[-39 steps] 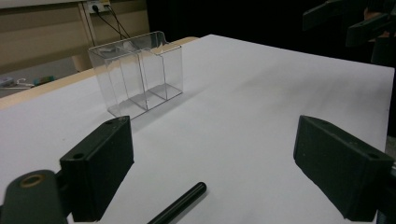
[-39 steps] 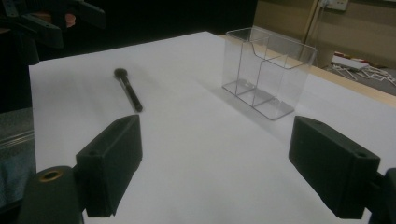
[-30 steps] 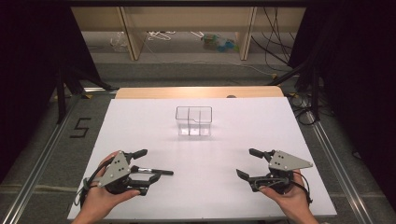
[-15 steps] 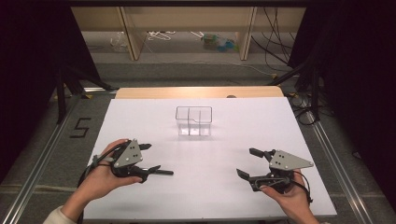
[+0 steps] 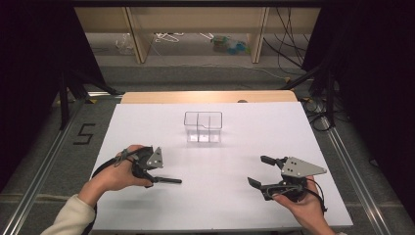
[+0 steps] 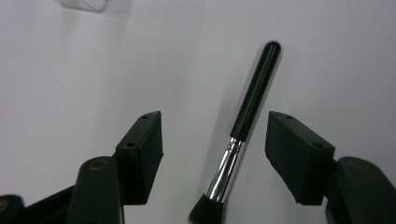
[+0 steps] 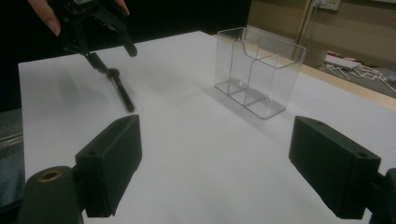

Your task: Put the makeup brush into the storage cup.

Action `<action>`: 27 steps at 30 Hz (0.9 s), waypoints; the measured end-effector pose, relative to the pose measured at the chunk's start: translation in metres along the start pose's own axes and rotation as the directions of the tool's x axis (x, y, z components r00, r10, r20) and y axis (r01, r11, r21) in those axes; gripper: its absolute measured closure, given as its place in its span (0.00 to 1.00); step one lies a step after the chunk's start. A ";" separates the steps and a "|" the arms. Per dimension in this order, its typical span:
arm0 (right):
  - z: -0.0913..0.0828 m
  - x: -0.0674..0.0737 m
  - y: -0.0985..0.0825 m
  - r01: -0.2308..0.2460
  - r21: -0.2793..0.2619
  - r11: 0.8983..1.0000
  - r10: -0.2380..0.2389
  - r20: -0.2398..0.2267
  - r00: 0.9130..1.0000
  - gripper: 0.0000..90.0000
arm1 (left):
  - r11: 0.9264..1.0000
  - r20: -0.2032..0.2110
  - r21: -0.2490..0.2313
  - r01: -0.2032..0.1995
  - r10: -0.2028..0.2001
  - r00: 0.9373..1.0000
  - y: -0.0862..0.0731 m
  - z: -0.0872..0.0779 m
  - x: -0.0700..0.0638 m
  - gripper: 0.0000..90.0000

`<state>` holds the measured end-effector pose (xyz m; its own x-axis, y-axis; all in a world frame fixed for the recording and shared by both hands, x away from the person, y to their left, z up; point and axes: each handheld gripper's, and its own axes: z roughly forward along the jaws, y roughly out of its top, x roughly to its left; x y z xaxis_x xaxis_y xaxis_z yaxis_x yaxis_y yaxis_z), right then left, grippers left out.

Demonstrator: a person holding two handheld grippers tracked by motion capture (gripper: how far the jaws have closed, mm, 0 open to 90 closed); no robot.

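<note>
So the makeup brush (image 6: 247, 112) lies flat on the white worktop (image 5: 225, 205), handle pointing right, bristles toward the left hand-held gripper (image 6: 212, 140), whose jaws have been closing around it, not touching yet.

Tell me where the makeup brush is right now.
The makeup brush lies flat on the white table, between the open jaws of the left gripper, untouched. In the high view it sits front left, nearer than the clear organizer.

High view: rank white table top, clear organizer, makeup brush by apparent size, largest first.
1. White table top, by far the largest.
2. Clear organizer.
3. Makeup brush, a thin dark stick; part of it is hidden under the left gripper, so this last rank is less sure.
</note>
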<state>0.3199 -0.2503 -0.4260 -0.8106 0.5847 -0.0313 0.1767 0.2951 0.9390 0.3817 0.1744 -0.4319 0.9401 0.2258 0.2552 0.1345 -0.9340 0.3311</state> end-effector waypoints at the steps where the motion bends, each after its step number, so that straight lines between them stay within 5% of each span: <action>1: -0.001 0.000 0.000 -0.006 0.012 1.000 0.006 -0.003 1.000 0.20 | 1.000 0.005 0.006 -0.002 0.002 1.000 0.000 0.003 0.000 0.45; 6: 0.001 -0.001 -0.001 -0.001 0.008 1.000 0.001 -0.009 1.000 0.20 | 1.000 0.036 0.009 0.002 -0.002 0.999 -0.004 0.013 0.005 0.49; 10: 0.000 -0.001 -0.001 -0.006 0.031 1.000 0.006 -0.003 1.000 0.20 | 0.998 0.067 0.056 -0.010 0.006 0.998 -0.004 0.015 0.009 0.50; 27: 0.005 -0.001 -0.003 -0.012 0.023 1.000 0.012 -0.021 1.000 0.20 | 0.990 0.188 0.133 -0.038 0.012 0.982 -0.010 0.031 0.013 0.64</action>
<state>0.3231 -0.2484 -0.4302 -0.8197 0.5726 -0.0126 0.1989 0.3052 0.9313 0.4025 0.1781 -0.4599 0.9838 0.1583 0.0835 0.1394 -0.9704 0.1973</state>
